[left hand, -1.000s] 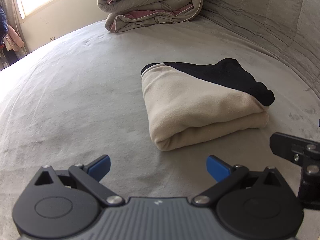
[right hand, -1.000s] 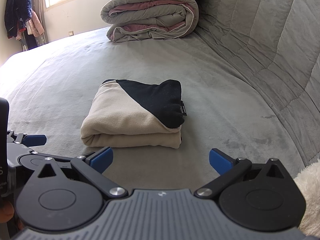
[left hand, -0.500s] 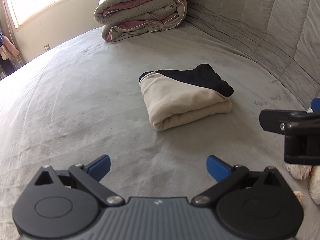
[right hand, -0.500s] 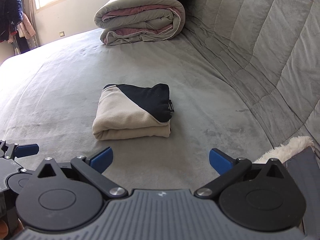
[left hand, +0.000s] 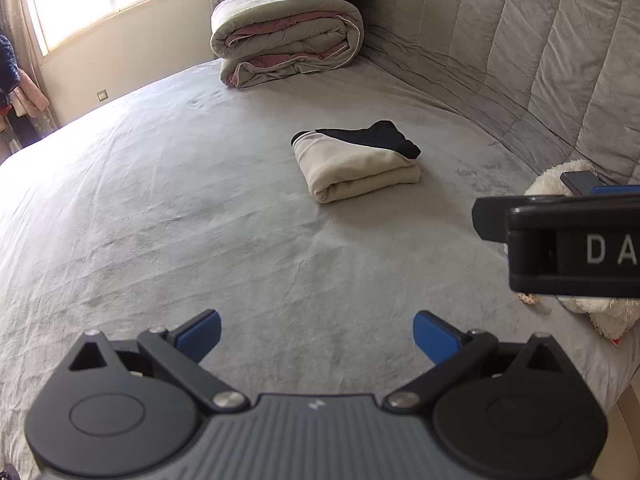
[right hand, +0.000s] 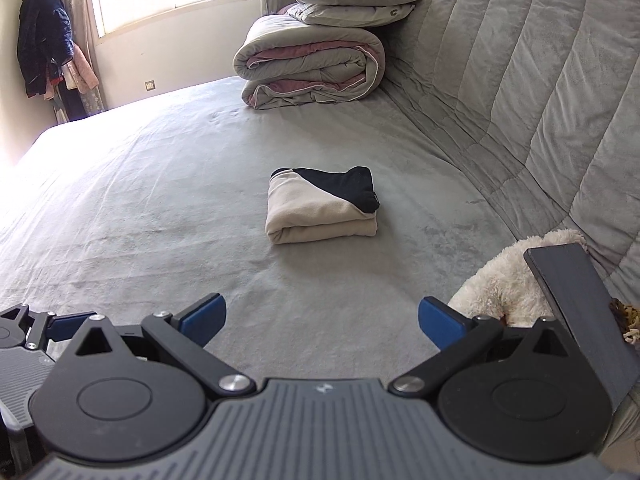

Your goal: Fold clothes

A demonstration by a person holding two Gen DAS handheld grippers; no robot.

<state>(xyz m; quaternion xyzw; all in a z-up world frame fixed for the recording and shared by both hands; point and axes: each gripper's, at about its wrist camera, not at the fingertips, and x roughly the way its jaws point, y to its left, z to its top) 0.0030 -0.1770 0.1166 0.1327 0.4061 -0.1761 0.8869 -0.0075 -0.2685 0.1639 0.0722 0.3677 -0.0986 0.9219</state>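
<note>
A cream and black garment [left hand: 356, 166] [right hand: 324, 212] lies folded into a compact bundle in the middle of the grey bed [left hand: 200, 216] [right hand: 160, 200]. My left gripper [left hand: 316, 330] hangs open well short of the bundle, nothing between its blue-tipped fingers. My right gripper [right hand: 322, 318] is open too, empty and far back from the garment. In the left wrist view the right gripper's black body [left hand: 560, 240] fills the right edge. The left gripper's tip [right hand: 48, 328] shows at the lower left of the right wrist view.
A rolled grey and pink duvet [left hand: 286, 40] [right hand: 312, 66] with pillows [right hand: 348, 0] on top sits at the far end. A quilted grey headboard [right hand: 520, 80] runs along the right. A white plush toy [right hand: 508, 276] and a dark flat slab [right hand: 568, 292] lie at the near right. Clothes [right hand: 44, 40] hang by the window.
Both grippers have pulled back and up from the folded garment, which now looks smaller and farther away. Pillows and the plush toy have come into view. The jaws stayed open.
</note>
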